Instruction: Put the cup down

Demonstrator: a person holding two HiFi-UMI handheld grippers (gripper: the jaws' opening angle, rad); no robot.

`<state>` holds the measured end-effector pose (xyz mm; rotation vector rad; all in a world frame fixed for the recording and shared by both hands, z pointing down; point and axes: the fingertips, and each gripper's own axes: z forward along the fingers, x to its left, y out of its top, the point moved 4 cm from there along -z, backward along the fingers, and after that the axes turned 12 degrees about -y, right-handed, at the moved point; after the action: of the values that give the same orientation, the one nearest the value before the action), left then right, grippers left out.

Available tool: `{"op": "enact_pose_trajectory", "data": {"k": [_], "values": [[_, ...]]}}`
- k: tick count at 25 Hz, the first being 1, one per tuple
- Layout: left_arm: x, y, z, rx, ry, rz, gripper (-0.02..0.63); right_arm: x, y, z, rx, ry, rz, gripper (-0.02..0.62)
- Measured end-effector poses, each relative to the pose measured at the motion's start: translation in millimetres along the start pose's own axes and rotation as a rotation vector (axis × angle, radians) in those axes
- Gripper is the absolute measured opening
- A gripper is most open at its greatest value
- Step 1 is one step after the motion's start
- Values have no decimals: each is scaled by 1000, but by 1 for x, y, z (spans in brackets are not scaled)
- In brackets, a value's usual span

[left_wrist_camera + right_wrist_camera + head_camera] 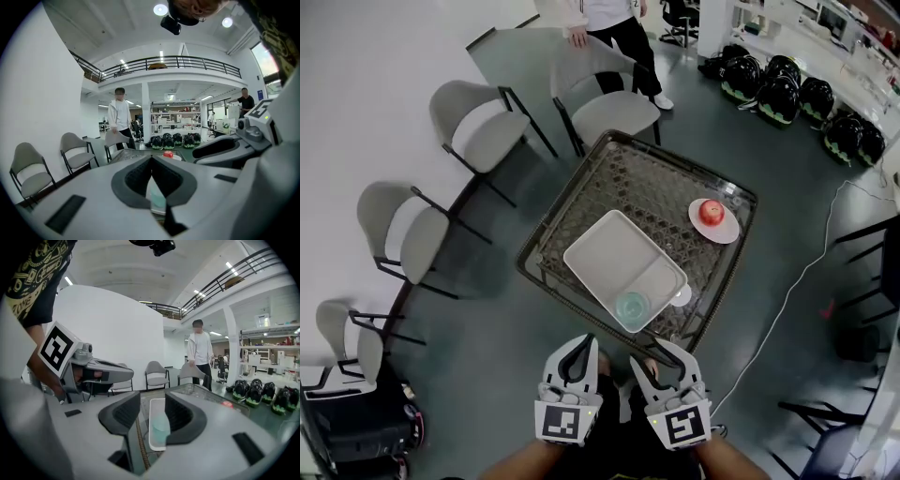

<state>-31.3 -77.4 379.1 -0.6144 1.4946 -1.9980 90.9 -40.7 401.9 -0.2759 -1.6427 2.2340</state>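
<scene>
Left tongs (579,349) pinched together, right tongs (657,356) partly apart, both empty at the frame's bottom, with the cup (632,305) standing upright on the tray's (605,246) near corner just above them, marginally nearer the right pair.

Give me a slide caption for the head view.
The green cup stands on the white tray on the table, left gripper and right gripper hanging empty nearby.

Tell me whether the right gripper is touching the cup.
Apart. The head view shows the right gripper short of the table's near edge, while the cup sits on the tray, a clear gap between them.
</scene>
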Motion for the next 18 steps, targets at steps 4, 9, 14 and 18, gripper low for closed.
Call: {"op": "enact_pose_trajectory", "data": {"k": [4, 9, 14, 18], "values": [[-11, 13, -6, -19, 18, 9, 6, -11, 10, -14, -18, -12, -16, 49], [-16, 23, -13, -26, 35, 4, 6, -13, 23, -19, -28, -7, -18, 6], [-19, 30, -19, -35, 56, -15, 6, -11, 32, -20, -35, 15, -16, 6], [-20, 34, -24, -32, 53, -19, 6, -8, 41, -19, -41, 16, 1, 6]]}}
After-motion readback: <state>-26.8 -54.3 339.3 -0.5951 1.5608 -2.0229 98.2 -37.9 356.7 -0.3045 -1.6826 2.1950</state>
